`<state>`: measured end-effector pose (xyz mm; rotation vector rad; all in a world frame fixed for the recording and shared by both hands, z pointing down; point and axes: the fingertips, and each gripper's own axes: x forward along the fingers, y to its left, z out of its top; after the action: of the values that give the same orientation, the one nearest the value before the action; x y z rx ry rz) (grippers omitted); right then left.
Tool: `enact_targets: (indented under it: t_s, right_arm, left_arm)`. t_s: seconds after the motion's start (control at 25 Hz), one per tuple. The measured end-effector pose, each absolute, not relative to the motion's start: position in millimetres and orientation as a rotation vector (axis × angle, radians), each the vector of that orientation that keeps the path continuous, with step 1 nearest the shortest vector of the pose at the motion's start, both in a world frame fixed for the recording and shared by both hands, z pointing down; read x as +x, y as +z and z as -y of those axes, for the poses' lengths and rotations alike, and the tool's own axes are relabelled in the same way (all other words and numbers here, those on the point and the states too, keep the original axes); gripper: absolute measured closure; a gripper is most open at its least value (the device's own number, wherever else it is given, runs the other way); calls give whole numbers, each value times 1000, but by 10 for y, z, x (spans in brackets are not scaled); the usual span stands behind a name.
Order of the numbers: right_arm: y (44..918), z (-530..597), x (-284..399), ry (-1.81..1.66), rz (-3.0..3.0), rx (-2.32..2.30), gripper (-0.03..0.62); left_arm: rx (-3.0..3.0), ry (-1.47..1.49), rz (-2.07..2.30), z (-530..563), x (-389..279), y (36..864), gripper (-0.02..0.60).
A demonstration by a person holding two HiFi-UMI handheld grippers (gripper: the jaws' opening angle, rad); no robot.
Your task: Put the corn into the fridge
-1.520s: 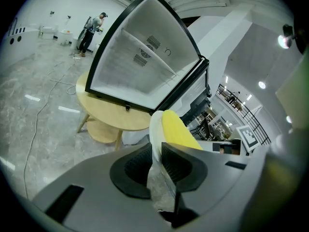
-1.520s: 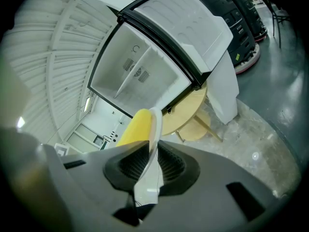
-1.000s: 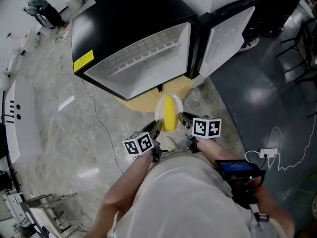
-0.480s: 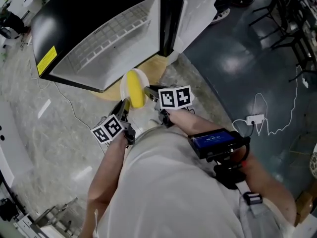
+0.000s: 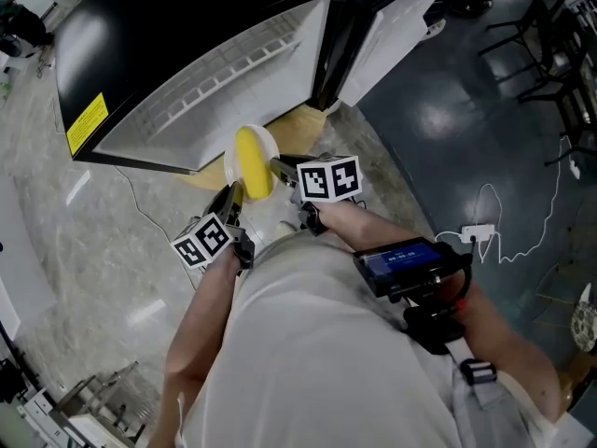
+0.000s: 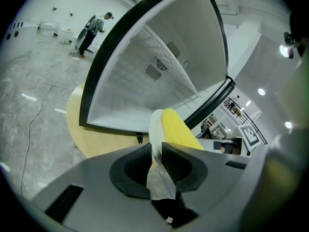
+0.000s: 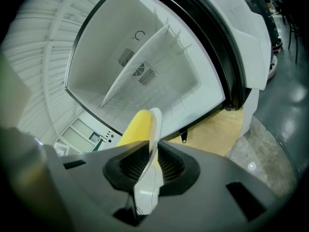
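**Corn on a plate, held up before the open fridge**

The corn (image 5: 252, 161), a yellow cob, lies on a small white plate (image 5: 270, 146) that hangs in the air just in front of the fridge (image 5: 177, 45), not yet inside it. The left tongs (image 6: 161, 166) are pressed together on the plate's near rim, the thin white edge caught between their ribbed pads. The right tongs (image 7: 147, 166) pinch the opposite rim in the same way.

Only the head view shows both tongs at once, one on each side of the plate, with the person's arms reaching out from below. The depth of the fridge shows only in the two gripper views. The right one looks into a white cavity with a shelf (image 7: 137, 62) across it and vent grilles on the back wall. The left one adds a person (image 6: 91, 25) standing far off on the grey floor (image 6: 34, 95), and the pale wooden base (image 6: 77, 124) under the fridge. The head view alone shows the fridge's open door (image 5: 392, 26).
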<state>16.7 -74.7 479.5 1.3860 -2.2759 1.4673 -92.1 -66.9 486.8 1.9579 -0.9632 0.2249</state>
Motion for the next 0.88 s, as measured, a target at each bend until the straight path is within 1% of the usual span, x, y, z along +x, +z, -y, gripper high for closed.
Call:
enact_targets:
  t_s: [0.28, 0.52, 0.88]
  right_arm:
    - [4861, 1105, 248, 1411, 2318, 1278, 548]
    - [4913, 1188, 236, 1395, 2315, 1217, 548]
    - [5220, 1242, 234, 1410, 2279, 1127, 548]
  left_arm:
    - [1922, 202, 1024, 933, -819, 4977, 514]
    - [1884, 195, 1048, 960, -834, 5044, 514]
    - [1811, 242, 1079, 979, -820, 5334, 514]
